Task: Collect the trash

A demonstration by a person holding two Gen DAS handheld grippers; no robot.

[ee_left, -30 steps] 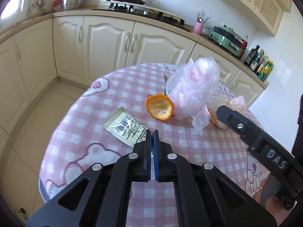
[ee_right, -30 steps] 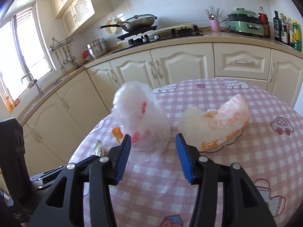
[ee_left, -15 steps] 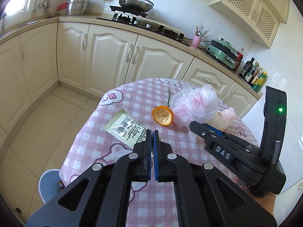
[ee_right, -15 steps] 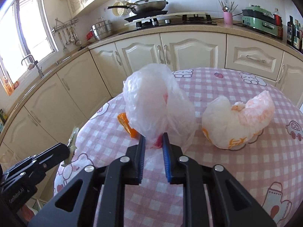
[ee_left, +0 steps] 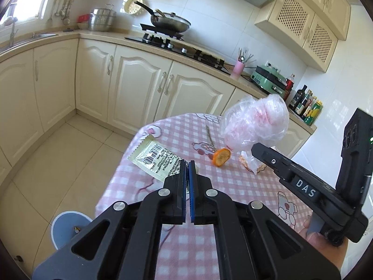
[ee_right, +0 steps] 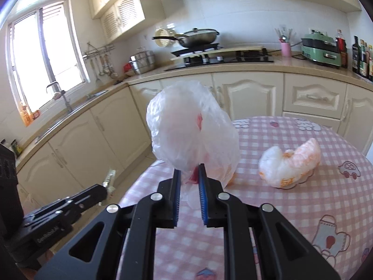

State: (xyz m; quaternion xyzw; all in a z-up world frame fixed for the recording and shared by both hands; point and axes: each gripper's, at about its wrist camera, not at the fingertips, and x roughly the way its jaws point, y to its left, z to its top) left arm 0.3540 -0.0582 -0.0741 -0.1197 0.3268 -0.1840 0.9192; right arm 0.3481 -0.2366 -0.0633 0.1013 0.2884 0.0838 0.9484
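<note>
My left gripper is shut on the corner of a pale green sachet wrapper and holds it above the table's left edge. My right gripper is shut on the bottom of a crumpled clear plastic bag and holds it above the table; the bag also shows in the left wrist view. An orange peel and a thin twig lie on the pink checked tablecloth. A white-and-orange plastic bag lies on the table at the right.
A blue waste bin stands on the tiled floor below the table's left edge. Cream kitchen cabinets and a counter with a stove run behind the round table.
My right gripper has shut on the clear bag and lifted it off the table. My left gripper, holding the wrapper, has risen and pulled back toward the table's left edge; the bin has come into view.
</note>
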